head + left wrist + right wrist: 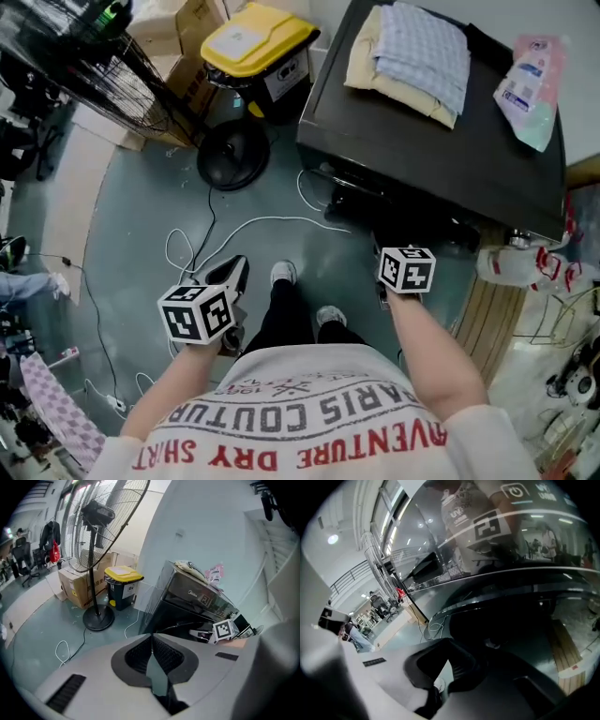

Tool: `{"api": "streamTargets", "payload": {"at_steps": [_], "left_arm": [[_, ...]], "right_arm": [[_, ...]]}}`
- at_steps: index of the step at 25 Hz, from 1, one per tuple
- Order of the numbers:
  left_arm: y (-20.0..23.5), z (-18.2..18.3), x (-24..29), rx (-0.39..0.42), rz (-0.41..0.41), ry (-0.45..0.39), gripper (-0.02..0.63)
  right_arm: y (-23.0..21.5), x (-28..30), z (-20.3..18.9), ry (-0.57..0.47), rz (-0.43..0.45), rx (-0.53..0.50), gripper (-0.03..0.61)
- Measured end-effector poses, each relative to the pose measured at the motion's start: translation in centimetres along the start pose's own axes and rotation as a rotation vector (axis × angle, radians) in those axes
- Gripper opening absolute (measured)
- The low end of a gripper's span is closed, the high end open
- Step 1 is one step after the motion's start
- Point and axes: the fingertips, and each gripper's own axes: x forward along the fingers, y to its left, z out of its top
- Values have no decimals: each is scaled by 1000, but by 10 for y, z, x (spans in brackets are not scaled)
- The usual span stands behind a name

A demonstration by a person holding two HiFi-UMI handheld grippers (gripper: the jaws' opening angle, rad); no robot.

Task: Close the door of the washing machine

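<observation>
The black washing machine (441, 141) stands in front of me, and its front is hidden under its top in the head view. In the right gripper view a glossy dark curved door (497, 573) fills the upper picture and mirrors me and a marker cube. My right gripper (450, 672) is shut on nothing, close below that surface; its marker cube (406, 269) sits at the machine's front edge. My left gripper (152, 656) is shut and empty, held back to the left of the machine (197, 602), with its jaws over the floor (232, 274).
Folded cloths (412, 56) and a packet (530, 80) lie on the machine's top. A standing fan's round base (232, 155), a yellow-lidded bin (258, 42) and cardboard boxes (183, 56) stand at left. A white cable (253, 225) loops over the floor. A bottle (511, 264) lies at right.
</observation>
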Motion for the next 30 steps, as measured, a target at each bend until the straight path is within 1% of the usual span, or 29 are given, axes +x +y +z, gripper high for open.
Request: {"api": "streamTargets", "payload": {"at_steps": [2, 7, 9, 13, 17, 18, 20, 23, 27, 30], "left_arm": [[1, 8, 6, 22, -14, 15, 34], [4, 33, 22, 85, -50, 41, 34], [7, 41, 27, 106, -61, 54, 34], [11, 51, 38, 146, -82, 82, 34], [9, 63, 53, 186, -124, 95, 34], [6, 66, 56, 192, -136, 94, 34], [2, 71, 59, 196, -152, 86, 34], [-6, 74, 57, 201, -175, 70, 34], [-20, 63, 50, 187, -204, 49, 34], [-40, 46, 36, 203, -248, 45, 34]], "right_arm": [[1, 1, 0, -15, -18, -2, 18], [-4, 2, 0, -59, -83, 52, 18], [-6, 5, 0, -67, -103, 89, 18], [-11, 13, 4, -71, -132, 195, 18], [-18, 8, -1, -72, -158, 199, 20], [-21, 6, -2, -67, -141, 220, 18], [-20, 3, 0, -43, -78, 243, 20], [-15, -10, 2, -15, -4, 172, 20], [-10, -36, 18, -47, 53, 147, 20], [15, -63, 30, -90, 144, 120, 20]]}}
